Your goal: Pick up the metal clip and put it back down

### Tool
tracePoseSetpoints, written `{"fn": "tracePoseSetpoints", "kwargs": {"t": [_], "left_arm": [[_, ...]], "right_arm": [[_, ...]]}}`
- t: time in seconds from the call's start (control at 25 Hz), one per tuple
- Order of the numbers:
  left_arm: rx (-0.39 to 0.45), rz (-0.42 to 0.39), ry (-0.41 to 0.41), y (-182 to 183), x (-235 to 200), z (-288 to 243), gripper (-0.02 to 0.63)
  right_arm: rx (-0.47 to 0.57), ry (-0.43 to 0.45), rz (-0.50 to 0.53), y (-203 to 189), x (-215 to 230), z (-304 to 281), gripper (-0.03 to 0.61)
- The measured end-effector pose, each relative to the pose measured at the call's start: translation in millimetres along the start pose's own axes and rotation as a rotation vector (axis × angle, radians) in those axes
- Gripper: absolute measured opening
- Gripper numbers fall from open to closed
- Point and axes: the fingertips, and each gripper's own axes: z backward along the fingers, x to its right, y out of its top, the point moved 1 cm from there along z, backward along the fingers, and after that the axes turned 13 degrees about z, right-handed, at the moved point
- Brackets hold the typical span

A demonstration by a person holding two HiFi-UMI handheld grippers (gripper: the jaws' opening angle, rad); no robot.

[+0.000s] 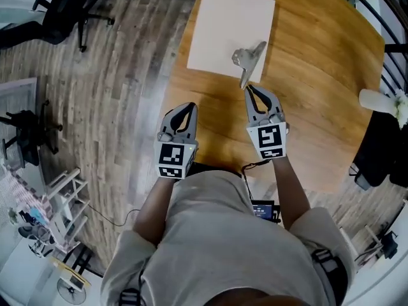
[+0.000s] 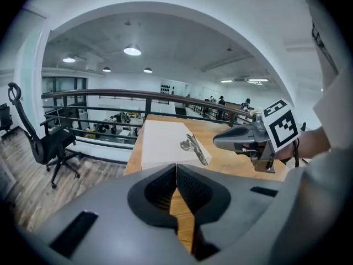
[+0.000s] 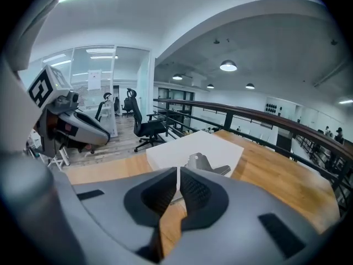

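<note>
The metal clip (image 1: pixel 248 57) lies on a white sheet (image 1: pixel 220 21) at the far side of the round wooden table (image 1: pixel 319 75), its long handle pointing toward me. My right gripper (image 1: pixel 249 88) is shut with nothing between its jaws, and its tip is just short of the handle's near end. The right gripper view shows the clip (image 3: pixel 207 163) right beyond its closed jaws. My left gripper (image 1: pixel 190 107) hangs over the table's near left edge, also shut and empty. In the left gripper view the clip (image 2: pixel 194 146) is ahead and to the right, on the sheet (image 2: pixel 162 142).
Wooden floor lies left of the table, with a black office chair (image 1: pixel 64 11) at the far left and a white rack (image 1: pixel 64 203) nearer. A white object (image 1: pixel 382 101) sits at the table's right edge. A dark railing (image 2: pixel 110 95) runs behind the table.
</note>
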Motion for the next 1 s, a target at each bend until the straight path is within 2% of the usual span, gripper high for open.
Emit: {"fn": "tracePoseSetpoints", "kwargs": {"t": [0.2,0.24,0.28,0.32,0.52,0.72,1.0], "left_arm": [[-0.015,0.013,0.021,-3,-6,-27,0.025],[-0.014,0.015,0.026,-3,-7,-30,0.025],[-0.014,0.018,0.031,-3,-8,-32,0.025],[-0.014,0.026,0.036,-3,-9,-33,0.025],[-0.016,0.117,0.059,-6,-18,-36,0.025],[-0.037,0.121,0.081,-17,-22,-36,0.025],[-0.042,0.136,0.092,-22,-23,-37,0.025]], "right_arm": [[0.002,0.021,0.034,-10,13,-26,0.032],[-0.001,0.033,0.042,-11,15,-32,0.057],[-0.006,0.048,0.051,-12,17,-38,0.157],[-0.009,0.062,0.059,-13,19,-44,0.211],[-0.004,0.088,0.082,-12,37,-68,0.248],[-0.05,0.166,0.152,-22,40,-88,0.283],[-0.091,0.311,0.24,-24,33,-104,0.296]]}}
